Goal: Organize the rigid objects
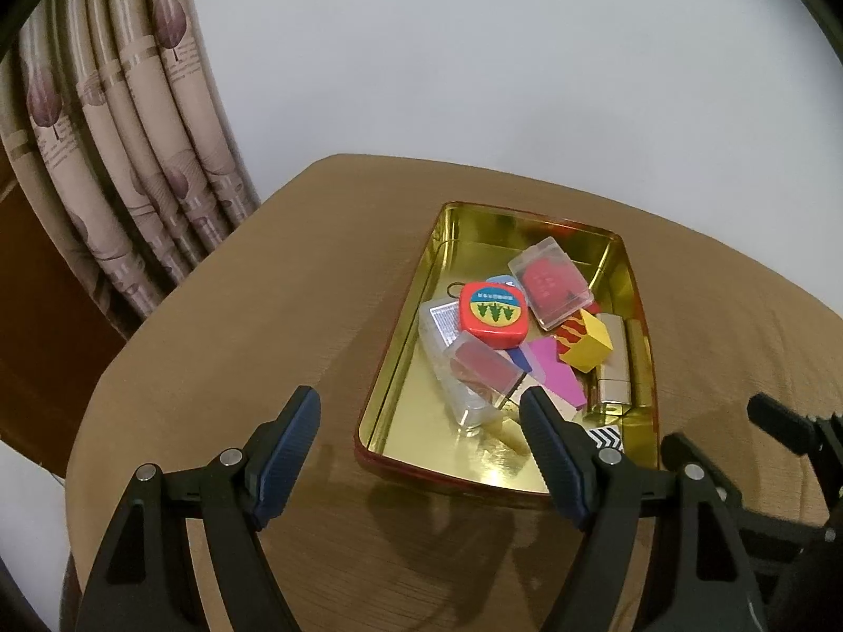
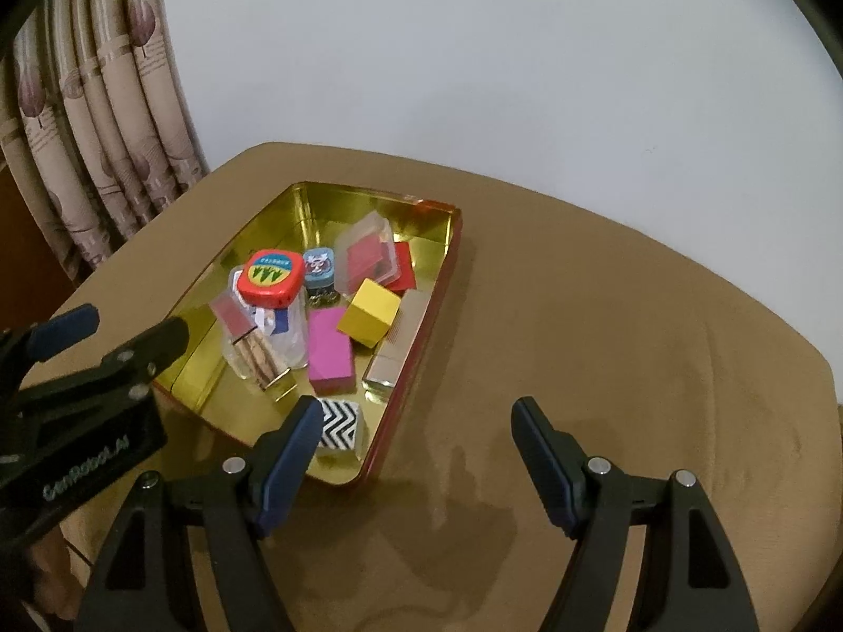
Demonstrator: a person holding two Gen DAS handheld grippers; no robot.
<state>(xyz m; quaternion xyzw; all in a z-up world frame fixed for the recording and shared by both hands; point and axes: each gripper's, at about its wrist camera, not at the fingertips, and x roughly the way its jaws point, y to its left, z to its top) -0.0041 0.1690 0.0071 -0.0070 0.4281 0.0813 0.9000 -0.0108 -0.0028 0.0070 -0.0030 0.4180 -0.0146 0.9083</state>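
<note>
Our left hand-held gripper (image 1: 421, 416) hangs with its jaws spread wide and nothing between them, one finger over the bare tan surface (image 1: 237, 316), the other over the near end of the gold tin tray (image 1: 400, 326). Our right hand-held gripper (image 2: 416, 421) is likewise spread and empty, its left finger over the tray's near corner and its right finger over the cloth-covered surface beside the tray. The tray sits on the surface, red on its outer wall, and holds a jumble of small rigid things: a red tape measure (image 1: 492, 310) with green trees on its label rests on top of clear plastic cases (image 1: 463, 368); another clear case with a red insert (image 1: 550, 282) lies toward the far end; a yellow block (image 2: 369, 310) sits near the middle, just beside a pink block (image 2: 329, 350); a silver box (image 2: 398, 342) lies along the right wall; a black-and-white zigzag piece (image 2: 340, 424) lies at the near corner. A patterned curtain (image 1: 121, 121) hangs behind the surface at the left.
</note>
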